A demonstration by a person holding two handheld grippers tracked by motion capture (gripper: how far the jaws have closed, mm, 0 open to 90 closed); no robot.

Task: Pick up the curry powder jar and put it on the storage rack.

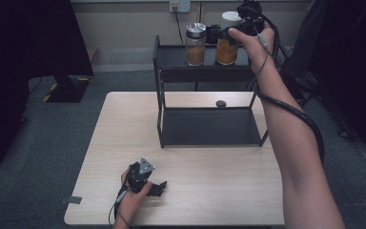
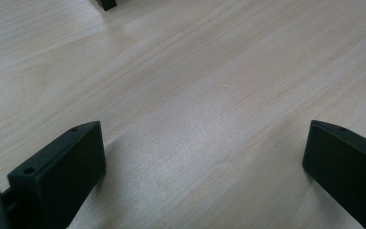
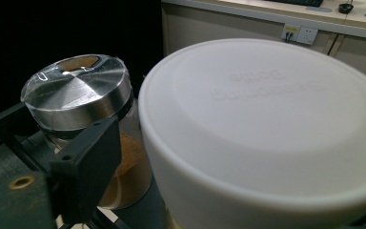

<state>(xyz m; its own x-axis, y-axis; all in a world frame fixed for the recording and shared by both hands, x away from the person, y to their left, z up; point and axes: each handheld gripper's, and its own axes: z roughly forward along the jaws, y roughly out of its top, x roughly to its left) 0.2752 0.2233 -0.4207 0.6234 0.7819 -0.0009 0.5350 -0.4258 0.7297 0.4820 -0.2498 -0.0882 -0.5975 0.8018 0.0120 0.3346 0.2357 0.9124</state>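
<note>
Two jars sat on the black rack's [image 1: 171,64] top shelf at the table's [image 1: 100,157] far edge. We saw the white-lidded jar [image 1: 228,43] near the shelf's right end, right gripper [image 1: 244,25] at its lid; grip state we couldn't tell. The steel-lidded jar [image 1: 195,44] stood just left. Left gripper [image 1: 158,188] rested near the table's front edge, jaws spread, empty.
</note>
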